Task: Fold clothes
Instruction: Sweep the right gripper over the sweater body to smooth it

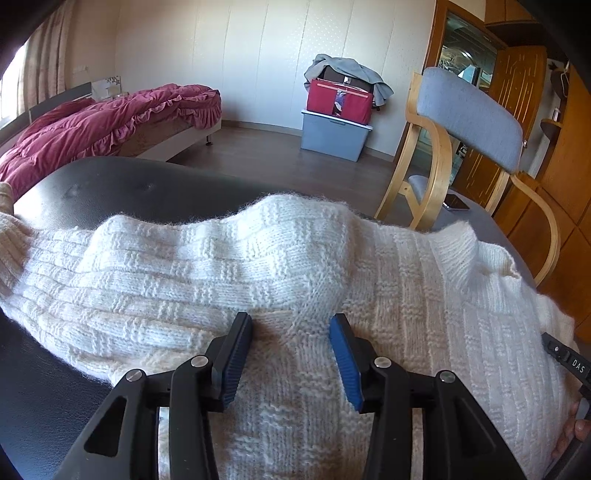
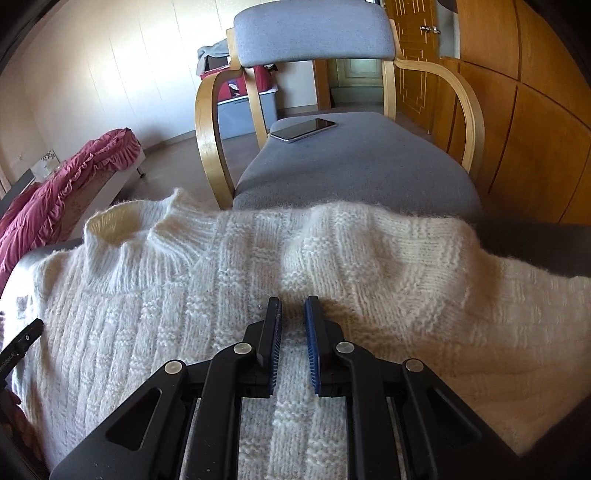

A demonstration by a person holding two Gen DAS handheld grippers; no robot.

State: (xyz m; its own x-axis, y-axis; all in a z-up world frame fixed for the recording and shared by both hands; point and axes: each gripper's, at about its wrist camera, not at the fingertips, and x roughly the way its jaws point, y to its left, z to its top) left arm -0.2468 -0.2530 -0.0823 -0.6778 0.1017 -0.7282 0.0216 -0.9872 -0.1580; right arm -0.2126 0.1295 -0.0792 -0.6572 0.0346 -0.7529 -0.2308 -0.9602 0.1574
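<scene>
A cream knitted sweater lies spread over a black padded table, its ribbed collar standing up at the far edge. My left gripper hovers low over the knit near the shoulder, jaws wide open, with the fabric lying flat beneath them and neither pad pressing on it. My right gripper sits on the sweater to the right of the collar, its jaws narrow and pinching a ridge of knit. Part of the right tool and a fingertip show at the left wrist view's right edge.
A grey-cushioned wooden armchair stands just beyond the table, a phone on its seat. Further back are a bed with a red quilt, stacked storage boxes draped with clothes, and wooden cabinets on the right.
</scene>
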